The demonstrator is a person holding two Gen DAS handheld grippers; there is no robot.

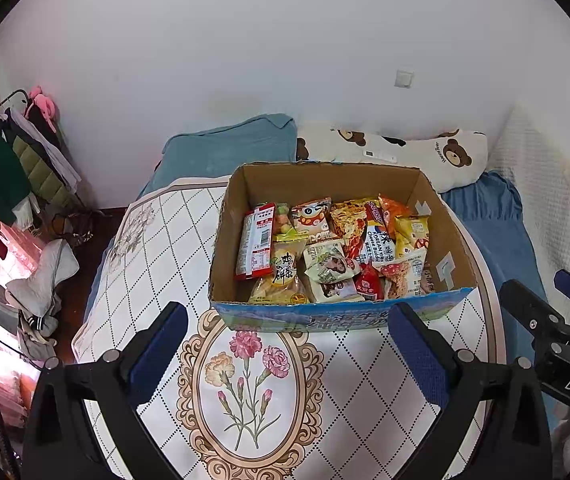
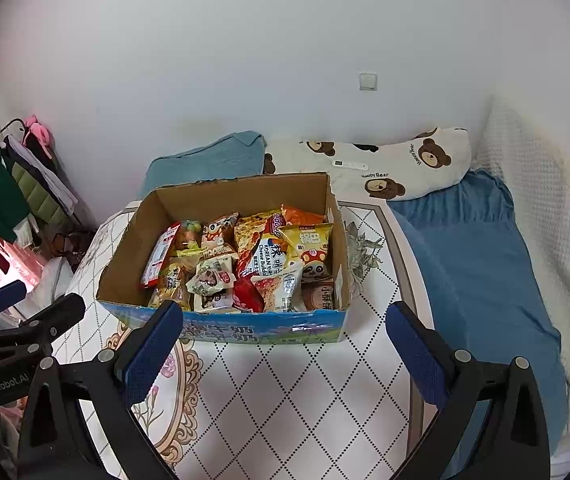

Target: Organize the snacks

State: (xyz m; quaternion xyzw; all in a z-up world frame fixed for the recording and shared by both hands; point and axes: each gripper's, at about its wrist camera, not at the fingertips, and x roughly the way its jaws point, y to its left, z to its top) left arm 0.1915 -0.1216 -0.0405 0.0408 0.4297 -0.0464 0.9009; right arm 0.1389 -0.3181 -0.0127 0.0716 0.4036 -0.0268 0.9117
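I had both tools hovering short of the cardboard box (image 1: 341,316), which sat on the quilted floral bench (image 1: 269,392) in front of the bear-print pillow (image 1: 437,152). The left hand-held gripper (image 1: 289,360) was spread wide and held nothing; the right hand-held gripper (image 2: 285,360) was likewise wide and empty. The snack packets (image 2: 245,260) filled the box, packed close together, a red-edged pack (image 1: 255,242) leaning at its left side. A blue blanket (image 2: 473,272) lay to the right.
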